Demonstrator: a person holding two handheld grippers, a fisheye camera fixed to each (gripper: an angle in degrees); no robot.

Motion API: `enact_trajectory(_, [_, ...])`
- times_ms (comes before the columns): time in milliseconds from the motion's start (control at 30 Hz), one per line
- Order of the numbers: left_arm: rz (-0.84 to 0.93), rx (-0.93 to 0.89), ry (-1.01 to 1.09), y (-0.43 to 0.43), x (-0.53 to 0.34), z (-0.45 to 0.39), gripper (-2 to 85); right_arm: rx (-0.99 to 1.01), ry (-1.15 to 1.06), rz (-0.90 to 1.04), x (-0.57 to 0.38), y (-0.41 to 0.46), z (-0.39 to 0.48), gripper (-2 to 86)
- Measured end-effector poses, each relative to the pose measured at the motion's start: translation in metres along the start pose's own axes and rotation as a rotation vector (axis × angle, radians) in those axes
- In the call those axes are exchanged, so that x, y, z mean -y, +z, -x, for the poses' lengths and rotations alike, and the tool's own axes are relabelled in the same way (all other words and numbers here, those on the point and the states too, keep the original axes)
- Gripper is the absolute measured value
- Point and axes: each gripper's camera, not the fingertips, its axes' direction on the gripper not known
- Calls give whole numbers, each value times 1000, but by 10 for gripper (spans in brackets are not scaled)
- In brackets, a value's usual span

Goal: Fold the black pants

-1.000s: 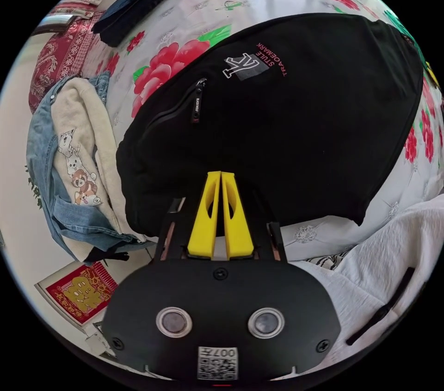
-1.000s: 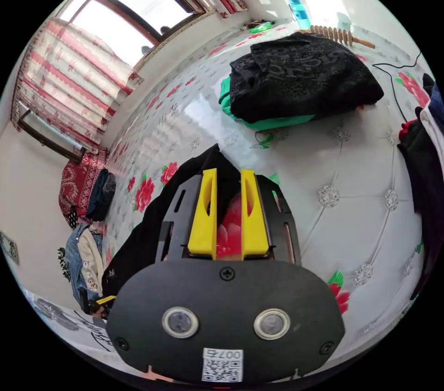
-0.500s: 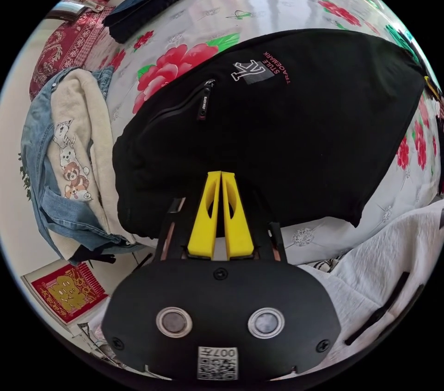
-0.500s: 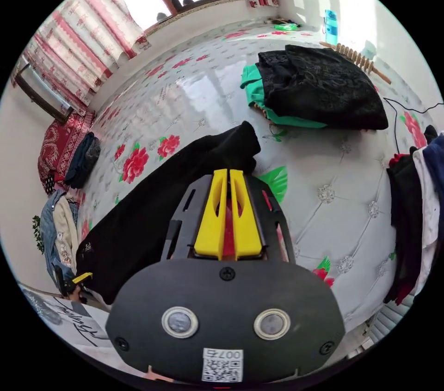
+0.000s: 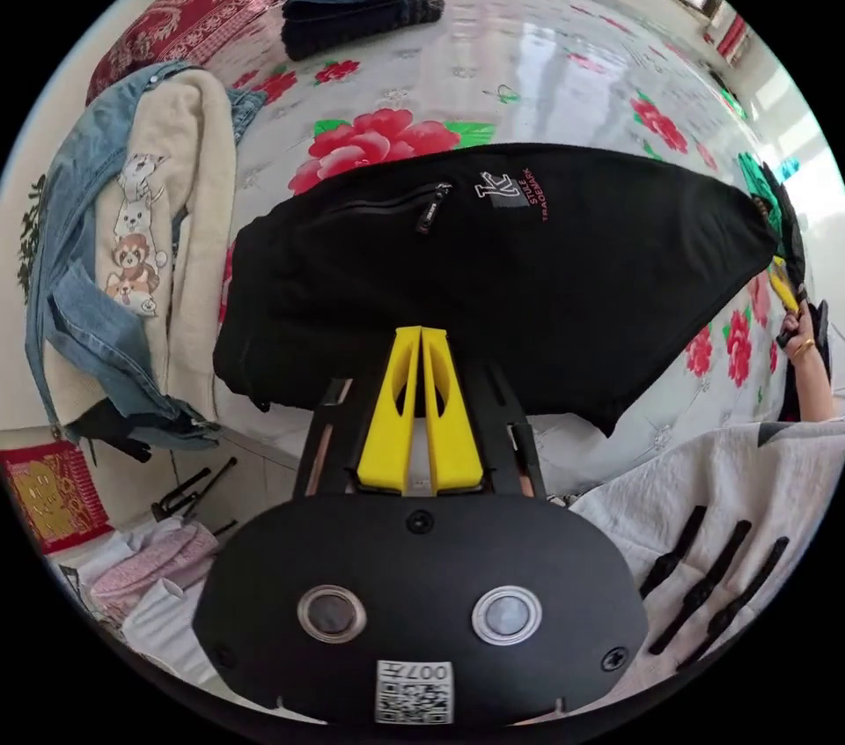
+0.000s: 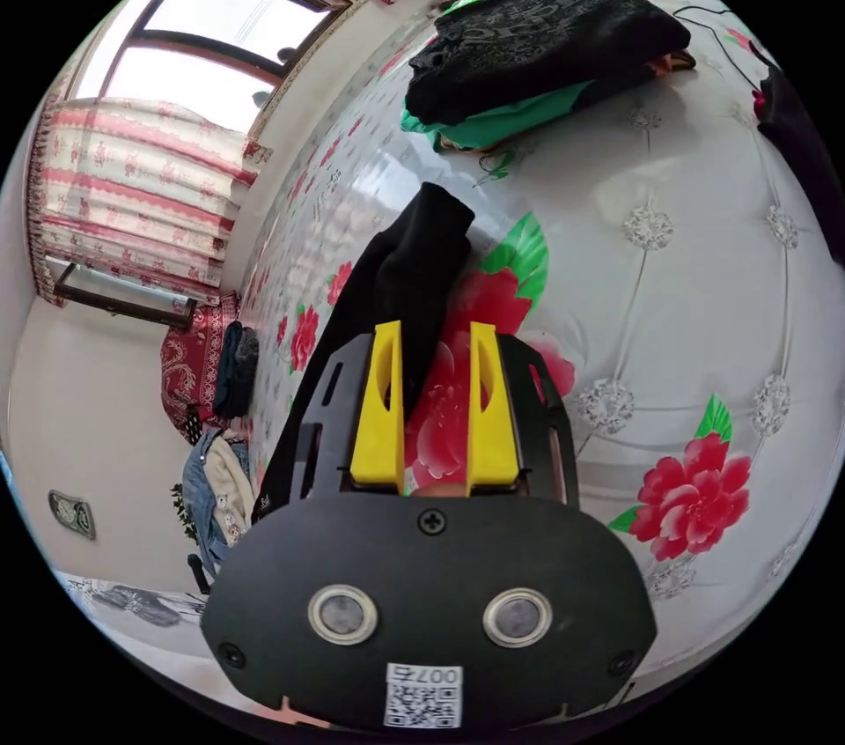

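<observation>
The black pants (image 5: pixel 493 287) lie folded on the flowered bed cover (image 6: pixel 669 252), beside a denim jacket (image 5: pixel 79 252). The left gripper (image 5: pixel 421 340) has its jaws pressed together at the pants' near edge; whether cloth is caught I cannot tell. The right gripper (image 6: pixel 433 340) stands with jaws apart over the pants' narrow end

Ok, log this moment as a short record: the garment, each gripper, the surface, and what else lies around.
garment: black pants, lying folded lengthwise across the bed, zip pocket and logo facing up
left gripper: jaws together, at the near edge of the pants; whether it pinches cloth is unclear
right gripper: jaws apart, over the far end of the pants, holding nothing
surface: floral bed cover
nearby: denim jacket, dark folded clothes, black-and-green pile
</observation>
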Motion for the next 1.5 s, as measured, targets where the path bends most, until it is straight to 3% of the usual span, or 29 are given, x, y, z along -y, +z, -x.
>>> enact_trajectory(300, [-52,-174,-417,-1,-66,113,-10,-37,64,38,9,34,48,33])
enact_trajectory(400, [-102,-267,-547,2,-92,148,-10,-15,-34,45,11,31,95,12])
enact_trajectory(500, [-152,-348,-626,2,-113,175,-10,-1,-252,46,8,26,178,3])
enact_trajectory(633, [-187,-347,-628,-2,-132,201,-10,13,-699,100,-33,32,335,0])
enact_trajectory(767, [-225,-380,-645,-3,-151,223,-10,55,-1249,161,-153,54,485,2])
enact_trajectory(900, [-245,-410,-642,3,-172,246,-10,147,-1496,299,-288,110,549,11])
enact_trajectory(1067, [-240,-426,-659,9,-197,272,-8,122,-1624,882,-457,208,560,37])
enact_trajectory(1200, [-288,-473,-660,9,-213,299,6,135,-1640,816,-466,193,572,49])
enact_trajectory(1333, [-363,-604,-689,14,-216,325,79,46,-1626,648,-446,186,590,68])
enact_trajectory(1500, [-439,-704,-718,15,-209,350,128,87,-1680,589,-477,199,631,84])
